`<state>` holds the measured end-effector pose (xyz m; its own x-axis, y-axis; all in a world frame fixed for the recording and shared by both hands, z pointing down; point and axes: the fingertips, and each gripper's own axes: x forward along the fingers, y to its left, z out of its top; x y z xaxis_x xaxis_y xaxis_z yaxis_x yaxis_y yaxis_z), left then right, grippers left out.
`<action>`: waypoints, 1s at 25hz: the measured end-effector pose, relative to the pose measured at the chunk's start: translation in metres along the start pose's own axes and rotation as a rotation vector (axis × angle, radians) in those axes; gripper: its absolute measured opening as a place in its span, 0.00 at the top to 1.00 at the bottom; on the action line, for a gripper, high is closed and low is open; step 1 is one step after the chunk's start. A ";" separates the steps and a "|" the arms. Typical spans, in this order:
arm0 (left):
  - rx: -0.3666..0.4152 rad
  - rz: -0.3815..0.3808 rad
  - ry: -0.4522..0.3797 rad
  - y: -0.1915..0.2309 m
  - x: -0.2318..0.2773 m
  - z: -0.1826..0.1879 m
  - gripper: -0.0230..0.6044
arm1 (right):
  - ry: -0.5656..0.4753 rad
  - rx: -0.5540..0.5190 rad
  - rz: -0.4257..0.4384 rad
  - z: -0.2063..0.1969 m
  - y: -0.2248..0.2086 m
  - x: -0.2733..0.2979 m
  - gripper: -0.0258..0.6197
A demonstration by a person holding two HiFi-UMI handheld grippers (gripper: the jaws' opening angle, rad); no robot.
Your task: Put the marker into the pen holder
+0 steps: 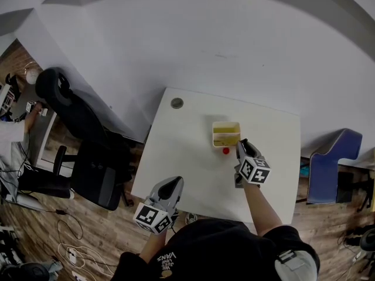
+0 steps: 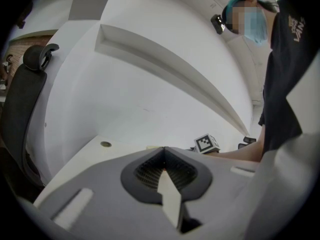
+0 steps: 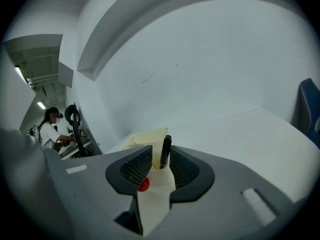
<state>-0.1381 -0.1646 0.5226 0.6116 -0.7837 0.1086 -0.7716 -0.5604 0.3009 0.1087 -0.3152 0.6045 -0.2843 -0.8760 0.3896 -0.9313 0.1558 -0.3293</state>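
Grey and pressed flat together, the fingers of our left gripper (image 1: 174, 184) hold nothing. They hang over the near edge of the white table (image 1: 187, 151), well apart from the work. Further right, a small red piece (image 1: 226, 151) lies just left of our right gripper's fingertips, low beside the left-hand finger. We cannot tell whether it is a cap or belongs to the marker at all. Straight beyond those fingertips stands the pale yellow pen holder (image 1: 226, 123), close in front of them with its mouth open upward. The fingers of our right gripper (image 3: 161, 153) are spread, and the black marker (image 3: 165, 151) stands roughly upright between their tips. It sits hard against the right-hand finger with a clear gap to the left-hand one, so nothing pinches it yet. We cannot see its lower end, which is hidden behind the gripper body. We judge the marker light and stiff, with a smooth round barrel that may twist or slip between the ribbed pads and would tip at a nudge. We would close squarely across the middle of the barrel, gently, leaving the lower end free to enter the holder.
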 end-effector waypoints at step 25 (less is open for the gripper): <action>0.025 -0.114 0.004 -0.011 0.013 0.007 0.88 | -0.065 0.019 0.026 0.008 0.017 -0.053 0.88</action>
<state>-0.1233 -0.1704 0.5145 0.6965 -0.7132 0.0788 -0.7009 -0.6527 0.2877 0.1094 -0.2699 0.5711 -0.2926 -0.8995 0.3245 -0.9191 0.1709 -0.3551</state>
